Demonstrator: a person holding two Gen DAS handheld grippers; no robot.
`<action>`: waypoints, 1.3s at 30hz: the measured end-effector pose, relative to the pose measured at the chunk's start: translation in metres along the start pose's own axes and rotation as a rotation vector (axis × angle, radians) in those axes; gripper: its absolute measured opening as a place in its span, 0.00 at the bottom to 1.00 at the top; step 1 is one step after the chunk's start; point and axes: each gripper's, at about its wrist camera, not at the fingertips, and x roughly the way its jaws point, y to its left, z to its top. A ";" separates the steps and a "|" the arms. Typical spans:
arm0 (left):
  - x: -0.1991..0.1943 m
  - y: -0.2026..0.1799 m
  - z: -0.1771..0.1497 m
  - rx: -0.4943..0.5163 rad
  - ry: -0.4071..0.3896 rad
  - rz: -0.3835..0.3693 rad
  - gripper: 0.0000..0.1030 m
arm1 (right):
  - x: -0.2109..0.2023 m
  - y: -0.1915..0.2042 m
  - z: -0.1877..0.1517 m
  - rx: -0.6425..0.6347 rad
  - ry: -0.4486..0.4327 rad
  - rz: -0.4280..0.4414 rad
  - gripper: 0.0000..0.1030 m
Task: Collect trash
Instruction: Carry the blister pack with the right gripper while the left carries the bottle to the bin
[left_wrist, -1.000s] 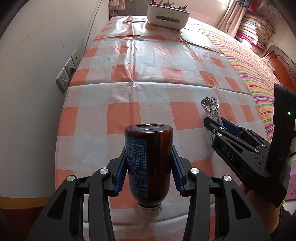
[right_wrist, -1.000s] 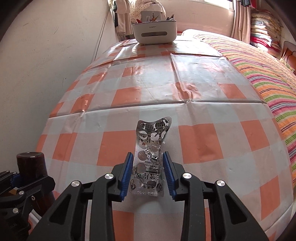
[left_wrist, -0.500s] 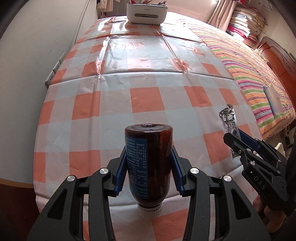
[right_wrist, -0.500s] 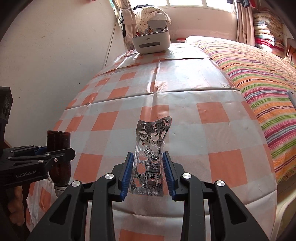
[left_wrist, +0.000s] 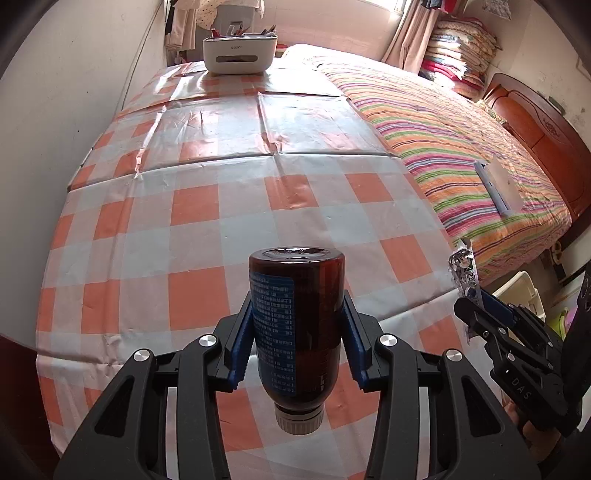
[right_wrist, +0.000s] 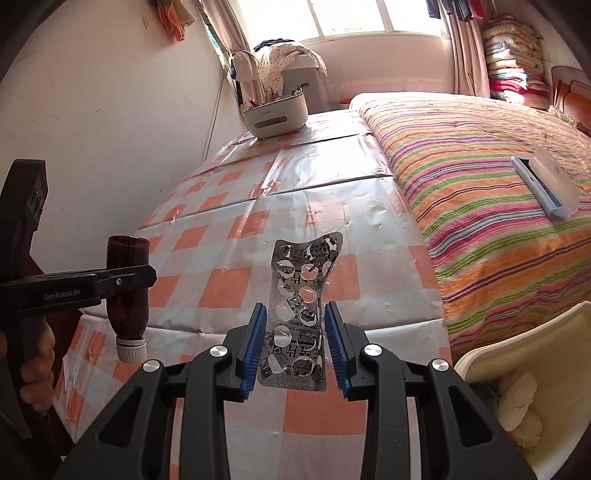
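Note:
My left gripper (left_wrist: 297, 347) is shut on a brown medicine bottle (left_wrist: 297, 317) with a blue label, held upside down, white cap toward me, above the near end of the table. The bottle also shows in the right wrist view (right_wrist: 127, 288). My right gripper (right_wrist: 295, 345) is shut on an empty silver blister pack (right_wrist: 301, 306), held upright above the table's near right corner. The pack also shows in the left wrist view (left_wrist: 463, 273). A cream bin (right_wrist: 517, 373) holding white crumpled trash (right_wrist: 517, 402) stands at the lower right.
The table has an orange-and-white checked cloth (left_wrist: 236, 177) along a white wall. A white organiser box (left_wrist: 239, 55) stands at its far end. A bed with a striped blanket (left_wrist: 443, 133) lies to the right, with a white-and-blue item (right_wrist: 546, 184) on it.
Both grippers have lifted and pulled back from the table with their loads. The right one has swung toward the right, and the cream bin has come into its view.

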 end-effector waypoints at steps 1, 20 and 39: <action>-0.002 -0.009 0.000 0.010 -0.009 -0.012 0.41 | -0.006 -0.005 0.000 0.002 -0.011 0.000 0.31; -0.006 -0.132 0.002 0.209 -0.031 -0.125 0.41 | -0.082 -0.068 -0.016 0.063 -0.168 -0.082 0.31; -0.003 -0.207 -0.013 0.349 -0.011 -0.223 0.41 | -0.128 -0.114 -0.055 0.152 -0.267 -0.216 0.32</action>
